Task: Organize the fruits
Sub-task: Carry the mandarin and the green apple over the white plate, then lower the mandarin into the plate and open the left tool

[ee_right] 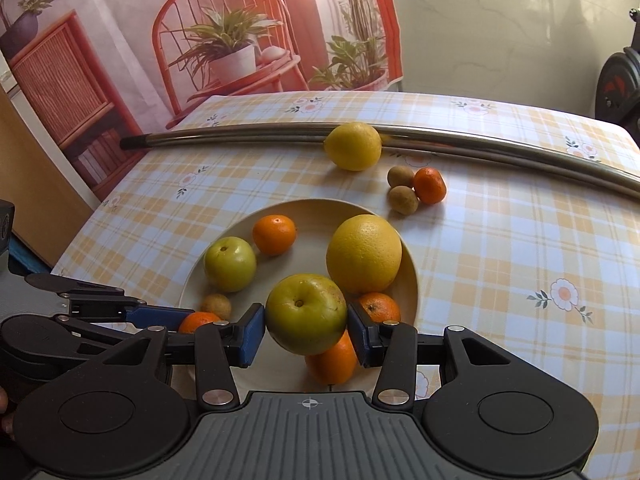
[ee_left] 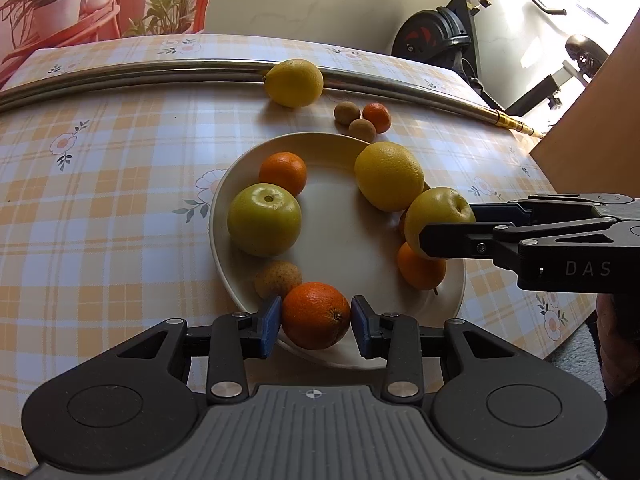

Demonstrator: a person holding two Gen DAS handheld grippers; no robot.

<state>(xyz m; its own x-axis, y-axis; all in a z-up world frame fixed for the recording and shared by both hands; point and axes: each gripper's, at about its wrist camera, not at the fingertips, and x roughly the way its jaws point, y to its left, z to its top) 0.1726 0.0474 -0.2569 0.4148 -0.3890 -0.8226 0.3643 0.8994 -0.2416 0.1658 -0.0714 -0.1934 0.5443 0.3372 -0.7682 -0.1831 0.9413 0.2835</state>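
A cream plate [ee_left: 340, 200] [ee_right: 312, 216] holds several fruits. My left gripper [ee_left: 316, 322] is shut on an orange [ee_left: 316, 314] at the plate's near rim. My right gripper [ee_right: 306, 330] is shut on a green apple [ee_right: 306, 312] [ee_left: 434, 216], held over the plate's right side above two small oranges [ee_right: 332, 360]. On the plate also lie a second green apple [ee_left: 264, 220] [ee_right: 230, 264], a large yellow citrus [ee_left: 390, 176] [ee_right: 364, 254], a mandarin [ee_left: 283, 172] [ee_right: 274, 234] and a small brown fruit [ee_left: 278, 278] [ee_right: 216, 306].
Off the plate, a lemon [ee_left: 294, 82] [ee_right: 353, 146] rests against a long metal rod [ee_left: 120, 76] [ee_right: 240, 132]. Two small brown fruits [ee_left: 347, 113] [ee_right: 401, 176] and a mandarin [ee_left: 376, 117] [ee_right: 430, 185] lie beside it on the checked tablecloth [ee_left: 100, 184]. A wooden panel [ee_left: 600, 128] stands right.
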